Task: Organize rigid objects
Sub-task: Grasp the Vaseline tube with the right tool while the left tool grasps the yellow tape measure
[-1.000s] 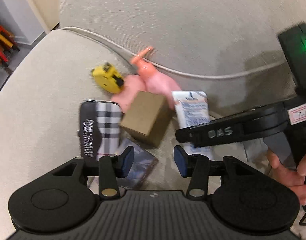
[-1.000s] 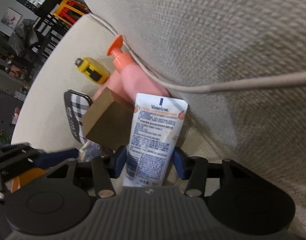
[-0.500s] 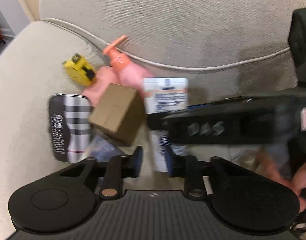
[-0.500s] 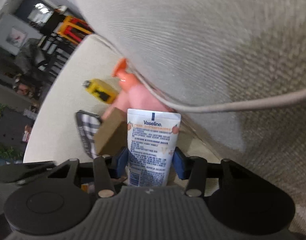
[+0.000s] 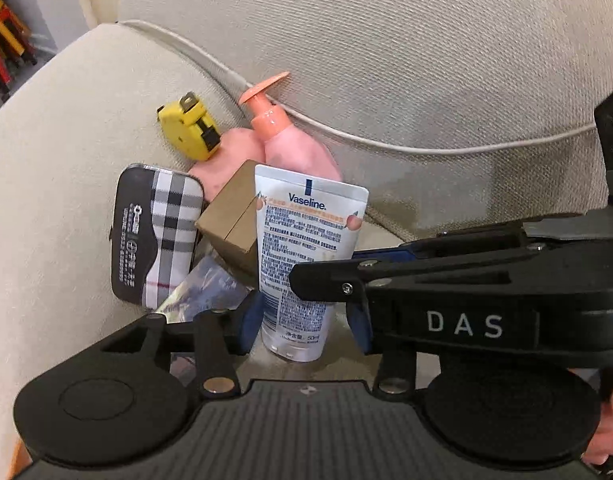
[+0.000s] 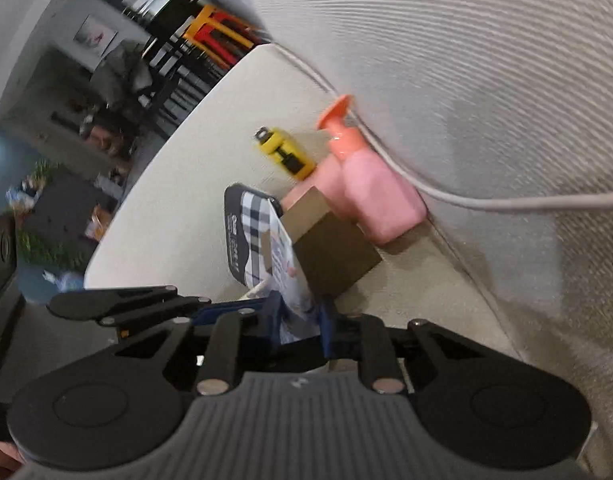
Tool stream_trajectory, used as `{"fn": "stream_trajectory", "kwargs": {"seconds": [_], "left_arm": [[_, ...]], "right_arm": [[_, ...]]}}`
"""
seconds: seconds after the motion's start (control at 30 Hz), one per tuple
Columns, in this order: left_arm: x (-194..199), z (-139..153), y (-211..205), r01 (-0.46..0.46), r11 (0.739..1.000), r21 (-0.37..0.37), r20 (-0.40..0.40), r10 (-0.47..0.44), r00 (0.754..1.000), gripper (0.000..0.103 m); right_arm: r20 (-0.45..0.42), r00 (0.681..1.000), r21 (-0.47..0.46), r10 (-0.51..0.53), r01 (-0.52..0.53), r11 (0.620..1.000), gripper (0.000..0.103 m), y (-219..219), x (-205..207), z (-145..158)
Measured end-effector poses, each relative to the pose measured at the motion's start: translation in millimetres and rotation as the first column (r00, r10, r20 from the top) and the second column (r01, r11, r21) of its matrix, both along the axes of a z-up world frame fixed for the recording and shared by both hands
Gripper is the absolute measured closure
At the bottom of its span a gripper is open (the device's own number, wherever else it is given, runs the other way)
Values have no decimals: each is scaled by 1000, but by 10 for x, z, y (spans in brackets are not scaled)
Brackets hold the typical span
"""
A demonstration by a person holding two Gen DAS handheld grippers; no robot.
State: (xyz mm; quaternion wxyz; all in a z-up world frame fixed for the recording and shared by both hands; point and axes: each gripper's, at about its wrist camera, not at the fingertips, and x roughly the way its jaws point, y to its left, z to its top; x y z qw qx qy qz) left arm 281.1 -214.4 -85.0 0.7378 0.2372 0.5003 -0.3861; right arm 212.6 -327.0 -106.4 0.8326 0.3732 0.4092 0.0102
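Two hand-held grippers meet over a cluster of small things on a beige sofa seat [image 5: 66, 160], close to where the seat joins the backrest. The right hand-held gripper [image 6: 298, 320] is closed on a white Vaseline tube [image 5: 302, 248], clamping it edge-on near its lower part; the tube is lifted and stands upright, cap end down. The left hand-held gripper [image 5: 302, 320] is open, its blue pads either side of the tube's lower end without clearly touching it. Behind the tube lie a brown box [image 5: 230, 224], a pink pump bottle [image 5: 290, 140], a yellow tape measure [image 5: 190, 132], a plaid case [image 5: 158, 236] and a foil packet [image 5: 202, 288], all crowded together. The step in hand looks like a handover or a two-handed steadying of the tube. Next, probably, the left pads must close squarely on the tube before the right lets go, without knocking the box just beside it.
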Motion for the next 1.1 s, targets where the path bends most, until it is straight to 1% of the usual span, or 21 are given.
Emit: {"fn": "stream_trajectory", "kwargs": {"seconds": [0.13,0.17,0.2,0.23,0.27,0.3,0.37,0.4,0.5,0.53,0.57,0.6,0.63,0.67,0.73,0.77,0.83,0.9,1.03,1.07,1.1], "left_arm": [[-4,-17,3,5,1000,-2,9,-5,1000,61],[-23,-14,-9,20,1000,-1,11,-20,1000,65],[-51,-4,31,41,999,-5,8,-41,999,74],[-54,5,22,54,999,-9,10,-54,998,79],[-75,24,12,58,998,-7,16,-58,998,80],[-77,29,-4,56,998,-2,20,-56,998,80],[-66,66,-5,54,999,3,21,-54,998,79],[-68,112,-24,59,998,10,37,-59,998,79],[-13,270,-16,61,998,11,97,-62,993,77],[35,320,-11,50,999,7,112,-50,992,72],[91,356,-2,34,999,3,122,-34,992,68],[172,390,-12,5,1000,-5,130,-5,992,60],[253,412,-26,-26,999,-20,130,28,991,55],[329,426,-39,-58,998,-39,124,62,990,53],[484,427,-99,-130,988,-84,100,138,985,44],[552,407,-152,-166,981,-99,90,175,980,43],[692,348,-229,-247,962,-120,74,256,964,42],[802,280,-316,-316,941,-119,70,326,943,41],[973,143,-414,-400,912,-94,77,408,910,42],[993,168,-384,-413,906,-94,70,420,905,44],[1021,156,-382,-425,900,-95,62,431,900,53]], "right_arm": [[0,1000,-3,-5,5,1000,84,-1,27,-10],[-2,1000,-5,-3,3,1000,82,-7,38,-13],[-7,1000,-2,-9,9,1000,82,-16,63,-25],[-19,1000,-2,-21,20,1000,81,-27,92,-45],[-32,999,-1,-33,33,999,80,-44,103,-63],[-41,998,4,-44,44,999,84,-68,110,-80],[-34,998,21,-55,56,998,86,-91,101,-79],[-18,998,-2,-59,59,998,87,-81,82,-46],[60,994,-179,-92,102,979,87,-24,-1,164],[78,991,-231,-108,123,965,87,-20,-4,218],[78,990,-264,-120,136,955,87,-19,10,237],[62,990,-291,-126,138,947,87,-13,44,234],[47,991,-295,-128,136,946,87,-12,71,211],[31,991,-281,-128,131,951,87,-18,99,178],[9,992,-254,-124,122,959,87,-29,148,123],[9,992,-266,-127,125,956,87,-26,170,119],[16,991,-290,-133,132,948,87,-27,209,120],[21,991,-304,-131,131,944,86,-10,234,123],[25,992,-311,-125,127,942,86,15,270,87],[23,992,-308,-125,126,943,85,4,280,82],[21,992,-308,-123,124,943,85,3,276,84]]}}
